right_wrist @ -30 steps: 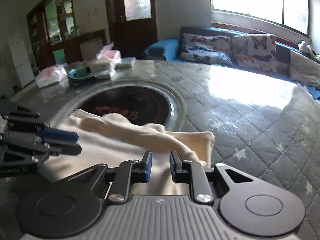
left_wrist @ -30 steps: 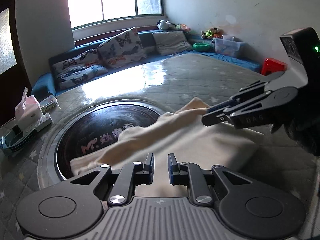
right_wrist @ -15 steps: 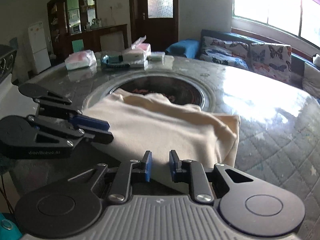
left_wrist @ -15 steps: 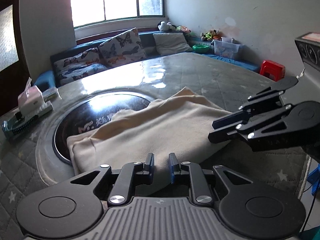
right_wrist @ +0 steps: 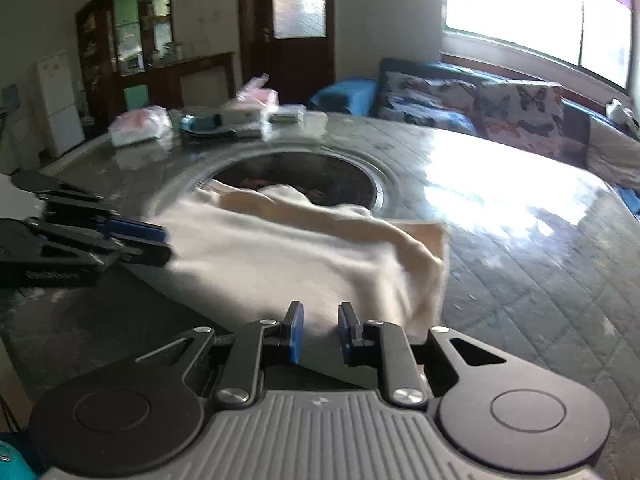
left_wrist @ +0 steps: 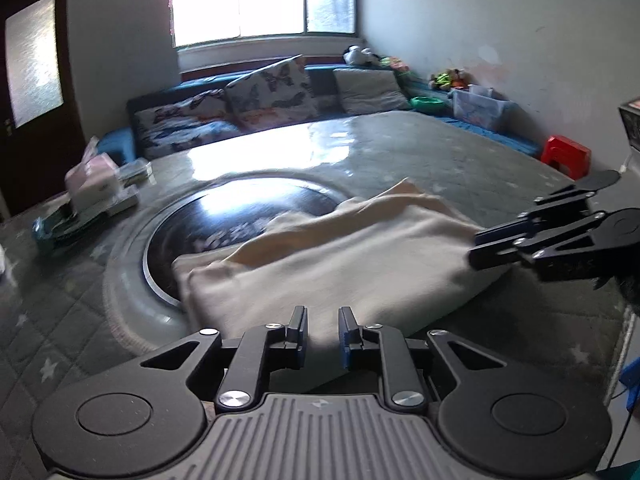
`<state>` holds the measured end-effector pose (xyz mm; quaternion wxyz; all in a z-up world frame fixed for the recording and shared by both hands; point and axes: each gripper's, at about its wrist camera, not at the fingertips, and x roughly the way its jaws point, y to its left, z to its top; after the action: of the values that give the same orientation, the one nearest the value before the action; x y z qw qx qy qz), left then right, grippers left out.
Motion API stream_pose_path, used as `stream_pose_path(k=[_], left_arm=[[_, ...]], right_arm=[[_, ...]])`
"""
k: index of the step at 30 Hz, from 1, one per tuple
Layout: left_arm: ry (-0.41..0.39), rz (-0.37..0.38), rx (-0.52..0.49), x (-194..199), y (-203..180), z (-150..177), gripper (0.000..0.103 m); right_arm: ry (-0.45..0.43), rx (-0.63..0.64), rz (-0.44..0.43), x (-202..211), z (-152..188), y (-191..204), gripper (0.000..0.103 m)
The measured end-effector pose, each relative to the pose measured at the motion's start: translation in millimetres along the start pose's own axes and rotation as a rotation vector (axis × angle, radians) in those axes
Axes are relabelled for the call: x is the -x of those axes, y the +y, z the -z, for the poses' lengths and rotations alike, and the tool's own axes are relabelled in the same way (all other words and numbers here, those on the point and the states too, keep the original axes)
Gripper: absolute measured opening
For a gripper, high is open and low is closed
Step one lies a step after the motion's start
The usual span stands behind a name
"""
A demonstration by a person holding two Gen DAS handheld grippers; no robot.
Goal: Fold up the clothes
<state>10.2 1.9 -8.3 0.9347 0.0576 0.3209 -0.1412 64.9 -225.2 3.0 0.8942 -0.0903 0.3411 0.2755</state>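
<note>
Cream garment [left_wrist: 340, 264] lies folded on round table [left_wrist: 460, 152], partly over its dark centre disc [left_wrist: 248, 216]. Left gripper [left_wrist: 323, 334] & right gripper [right_wrist: 319, 330] sit at its near edge, fingers narrowly apart, cloth seen btwn them; grip can't be confirmed.

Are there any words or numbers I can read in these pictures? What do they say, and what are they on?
None can be read now.
Pale lettering on the dark round inset of the table, partly under the cream cloth: too blurred.
Small white print on the side of the left gripper: too blurred.
Faint print on the side of the right gripper: too faint.
Boxes and packets at the table's far edge: print too small.
</note>
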Motion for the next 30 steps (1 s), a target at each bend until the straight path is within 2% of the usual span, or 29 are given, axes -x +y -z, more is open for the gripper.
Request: stream_pose_path(k=[4,12,20,26,30], left_arm=[[0.013,-0.013,0.022,-2,9,5,0.020],[0.006,-0.032,0.058,1,21,-2,0.022],[0.036,-0.051,0.125,-6,41,-1,0.024],[-0.002,-0.058,0.108,-11,41,-19,0.024],[0.021,-0.062,0.097,-27,43,-24,0.024]], right_arm=[[0.019,-0.051,-0.023,-6,3,-11,0.018],[-0.012,-0.032,-0.004,-8,-15,-14,0.018],[0.028,-0.041,-0.008,-25,-12,-20,0.018],[0.006,-0.026,-0.001,-29,-25,-20,0.018],[0.020,-0.034,0.001,-41,-27,-24,0.018]])
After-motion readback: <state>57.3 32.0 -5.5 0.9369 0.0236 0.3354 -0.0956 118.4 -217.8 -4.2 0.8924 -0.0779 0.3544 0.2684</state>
